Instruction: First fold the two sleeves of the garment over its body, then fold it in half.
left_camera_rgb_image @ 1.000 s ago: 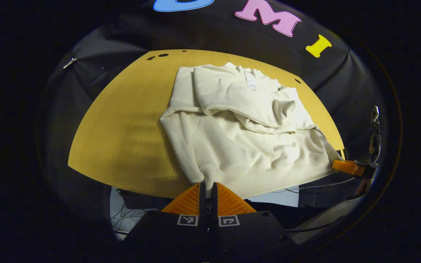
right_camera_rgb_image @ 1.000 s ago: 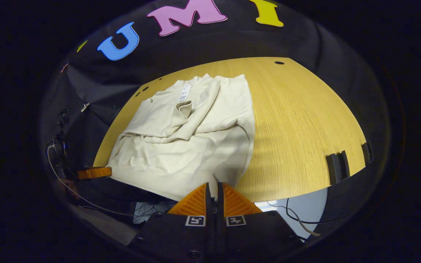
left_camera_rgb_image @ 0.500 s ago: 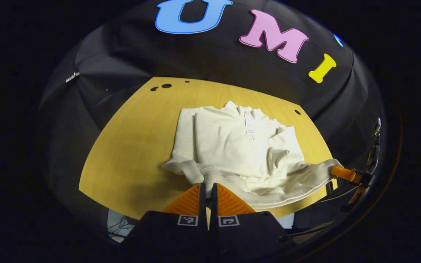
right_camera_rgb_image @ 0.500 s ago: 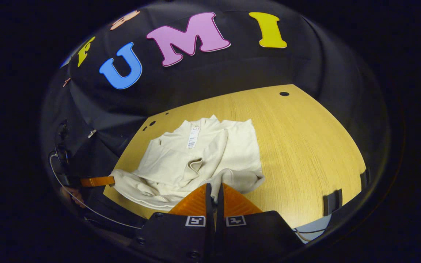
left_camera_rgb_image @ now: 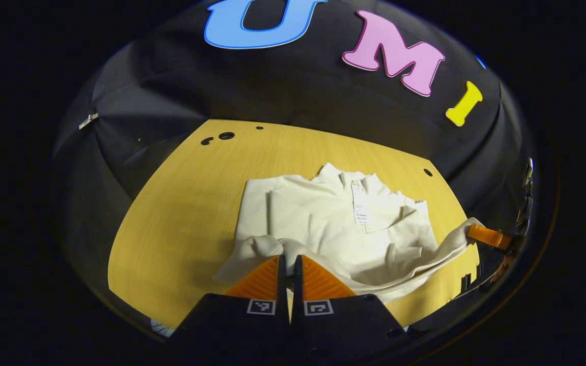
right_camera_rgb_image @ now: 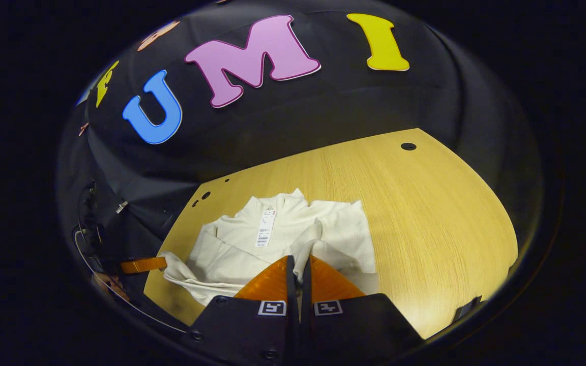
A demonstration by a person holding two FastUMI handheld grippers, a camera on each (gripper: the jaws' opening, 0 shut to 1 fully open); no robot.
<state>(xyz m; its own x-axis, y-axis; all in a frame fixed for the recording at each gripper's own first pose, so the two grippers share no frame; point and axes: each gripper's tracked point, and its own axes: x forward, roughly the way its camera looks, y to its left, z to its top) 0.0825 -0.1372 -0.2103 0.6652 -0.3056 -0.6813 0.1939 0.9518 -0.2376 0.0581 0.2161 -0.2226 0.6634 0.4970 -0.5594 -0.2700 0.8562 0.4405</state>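
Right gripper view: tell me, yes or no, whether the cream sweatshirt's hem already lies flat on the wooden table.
No. The cream sweatshirt's hem is lifted off the wooden table, pinched in the right gripper.

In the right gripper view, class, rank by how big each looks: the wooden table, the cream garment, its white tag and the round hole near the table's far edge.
1. Wooden table, by far the largest.
2. Cream garment.
3. White tag.
4. Round hole, which lies farther from the camera, so its rank below the tag is unsure.
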